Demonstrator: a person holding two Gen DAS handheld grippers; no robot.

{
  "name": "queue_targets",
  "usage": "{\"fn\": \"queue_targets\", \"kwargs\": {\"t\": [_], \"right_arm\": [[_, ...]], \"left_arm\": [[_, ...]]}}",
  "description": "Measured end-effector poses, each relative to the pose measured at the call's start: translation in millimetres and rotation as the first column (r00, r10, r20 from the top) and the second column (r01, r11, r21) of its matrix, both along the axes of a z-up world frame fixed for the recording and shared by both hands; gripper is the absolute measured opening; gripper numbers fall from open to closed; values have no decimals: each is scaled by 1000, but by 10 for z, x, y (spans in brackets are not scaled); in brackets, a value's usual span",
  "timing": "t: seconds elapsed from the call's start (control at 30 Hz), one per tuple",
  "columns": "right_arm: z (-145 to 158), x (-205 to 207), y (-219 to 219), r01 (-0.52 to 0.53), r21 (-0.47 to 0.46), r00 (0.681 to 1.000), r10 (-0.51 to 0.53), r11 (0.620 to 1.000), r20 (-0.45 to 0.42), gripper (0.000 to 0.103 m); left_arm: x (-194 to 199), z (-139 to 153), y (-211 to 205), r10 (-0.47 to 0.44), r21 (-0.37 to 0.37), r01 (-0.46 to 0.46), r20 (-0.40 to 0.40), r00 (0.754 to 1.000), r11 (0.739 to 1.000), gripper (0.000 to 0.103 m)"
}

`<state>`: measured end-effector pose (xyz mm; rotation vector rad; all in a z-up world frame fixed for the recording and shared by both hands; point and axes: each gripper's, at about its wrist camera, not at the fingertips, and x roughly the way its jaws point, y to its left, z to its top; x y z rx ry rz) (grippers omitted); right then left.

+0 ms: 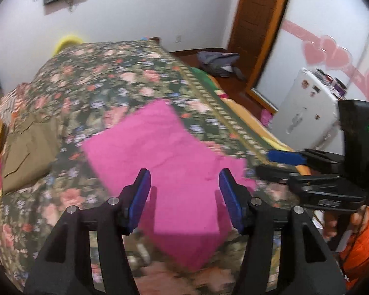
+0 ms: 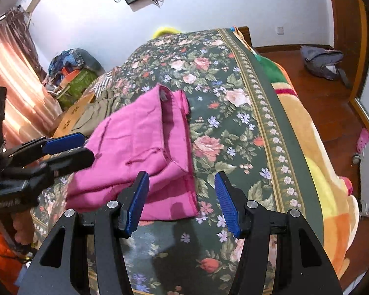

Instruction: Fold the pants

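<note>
The pink pants (image 1: 164,152) lie folded into a compact stack on the floral bedspread (image 1: 105,78). They also show in the right wrist view (image 2: 140,147), waistband end away from me. My left gripper (image 1: 184,179) is open and empty, hovering above the near part of the pants. My right gripper (image 2: 182,184) is open and empty, above the stack's near right corner. The right gripper also shows from the side in the left wrist view (image 1: 278,162), and the left gripper in the right wrist view (image 2: 83,147), both beside the pants.
Olive clothing (image 1: 29,147) and a cardboard piece (image 2: 71,115) lie at the bed's left. An orange and green blanket (image 2: 315,147) hangs over the right edge. A grey bag (image 2: 322,61) lies on the wooden floor. A white suitcase (image 1: 307,105) stands at the right.
</note>
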<state>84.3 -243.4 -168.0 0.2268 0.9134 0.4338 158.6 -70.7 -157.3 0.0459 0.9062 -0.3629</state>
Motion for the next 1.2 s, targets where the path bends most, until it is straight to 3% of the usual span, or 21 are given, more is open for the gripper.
{"fn": "queue_targets", "kwargs": {"t": [0.1,0.2,0.3,0.5,0.8,1.0,1.13,1.2], "right_arm": [[30,12,82,-17,15,1000,17,1000,-1,53],[-11,35,173,-31,59,999,33,998,-38,58],[-78,56,278,-39,86,997,45,996,-69,59],[-293,139,445,-36,27,990,39,999,-133,61],[-379,195,458,-137,-65,988,131,988,-87,65],[-399,365,459,-133,-104,989,126,986,-71,67],[-305,386,441,-85,-163,996,79,983,-41,67],[-244,362,396,-71,-144,997,67,987,-36,69]], "left_arm": [[51,-107,256,59,32,-58,-21,998,998,58],[85,-342,402,80,44,-76,-94,992,996,58],[73,-542,439,85,35,-81,-127,988,996,58],[44,-627,482,105,-39,-111,-133,986,993,59],[-98,-621,471,108,-48,-114,-118,987,992,59],[-43,-575,507,120,-73,-129,-123,985,989,59],[67,-387,662,155,-15,-156,-57,986,988,59],[156,-313,762,178,4,-177,-28,984,984,59]]}}
